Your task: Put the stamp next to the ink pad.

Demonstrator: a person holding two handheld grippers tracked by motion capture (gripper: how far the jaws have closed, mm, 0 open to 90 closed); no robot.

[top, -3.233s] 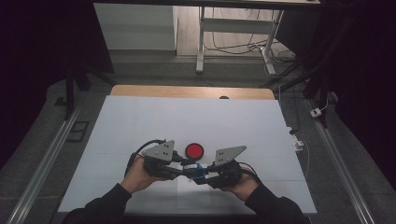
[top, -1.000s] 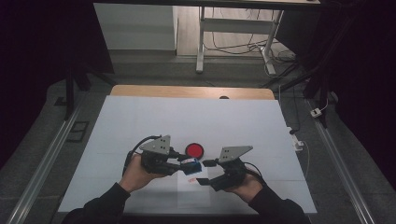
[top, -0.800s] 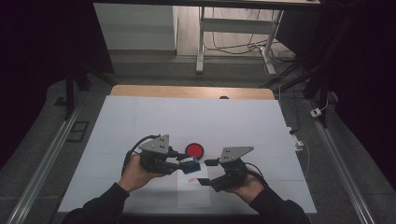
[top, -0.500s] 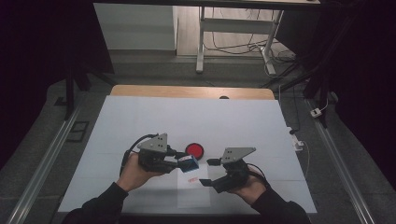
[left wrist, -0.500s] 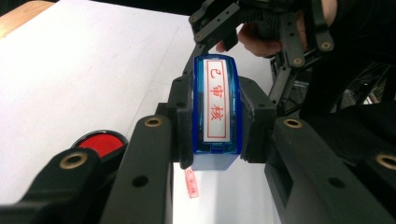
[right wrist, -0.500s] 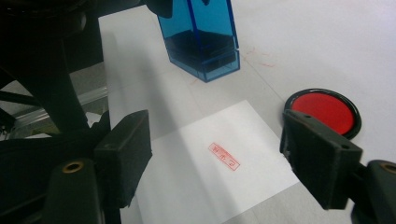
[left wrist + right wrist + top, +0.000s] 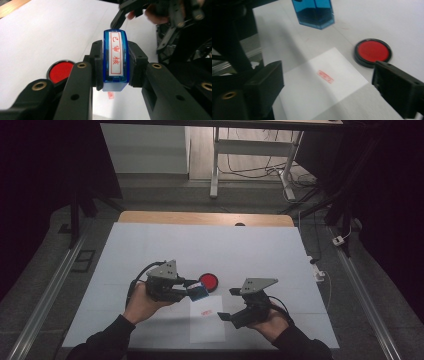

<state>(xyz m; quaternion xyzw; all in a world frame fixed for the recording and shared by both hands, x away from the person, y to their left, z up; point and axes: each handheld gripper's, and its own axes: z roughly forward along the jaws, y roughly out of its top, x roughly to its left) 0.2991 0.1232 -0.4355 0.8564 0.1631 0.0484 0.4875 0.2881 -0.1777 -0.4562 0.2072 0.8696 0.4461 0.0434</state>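
- High view: a blue stamp [image 7: 198, 292] is held by the left tongs [image 7: 186, 290], above the worktop [image 7: 150, 245] and nearer its front edge than its back edge.
- Left gripper view: the stamp [image 7: 115, 60] is squeezed tight between the two black jaws. A white label with red signs is seen on its top, framed in blue.
- A round red ink pad [image 7: 209, 281] is seen on the worktop just behind the stamp, about halfway between the left and right edges.
- A white sheet of paper [image 7: 206, 320] is laid flat by the front edge of the worktop. A small red print [image 7: 204, 310] is marked on it.
- The right tongs [image 7: 227, 304] are held at the right side of the paper. Their jaws have just been opening and are spread wide, with nothing gripped.
- Right gripper view: the paper [image 7: 322, 85] and the red print [image 7: 325, 76] are seen between the wide jaws, with the ink pad [image 7: 373, 52] beyond.
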